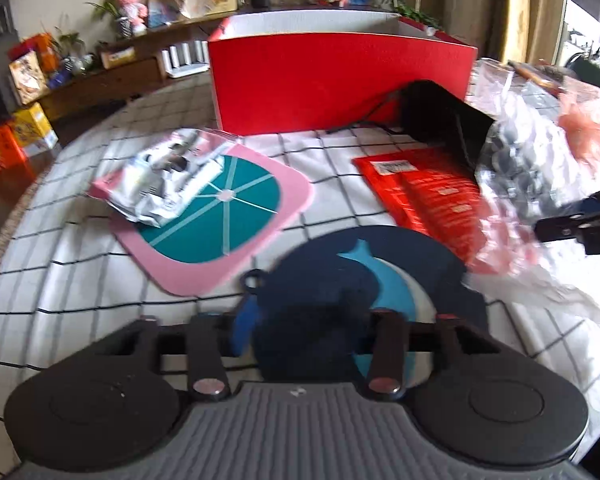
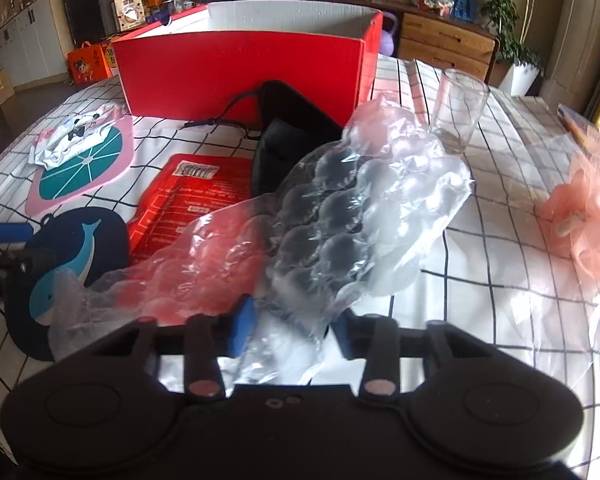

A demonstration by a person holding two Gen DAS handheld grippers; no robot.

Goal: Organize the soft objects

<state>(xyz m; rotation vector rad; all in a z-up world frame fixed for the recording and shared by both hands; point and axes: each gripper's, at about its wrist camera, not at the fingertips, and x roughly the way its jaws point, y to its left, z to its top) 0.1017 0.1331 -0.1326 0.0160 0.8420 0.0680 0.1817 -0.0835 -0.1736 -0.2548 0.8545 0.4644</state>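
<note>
A round navy mat with a blue whale [image 1: 380,264] lies on the checked cloth, and its near edge is bunched up between the pads of my left gripper [image 1: 308,336], which is shut on it. The same mat [image 2: 80,240] shows at the left of the right wrist view, with the left gripper [image 2: 4,256] at its edge. My right gripper [image 2: 292,332] is shut on a sheet of clear bubble wrap [image 2: 360,216], which rises crumpled in front of it. In the left wrist view, the bubble wrap [image 1: 520,168] and right gripper [image 1: 580,224] are at the right.
An open red box [image 1: 340,84] stands at the back. A black pouch [image 2: 292,120] with a cord leans on it. A red packet [image 2: 196,196], a pink-and-teal mat [image 1: 220,224] under a silver packet [image 1: 160,176], a drinking glass [image 2: 460,112] and a peach mesh puff [image 2: 588,212] lie around.
</note>
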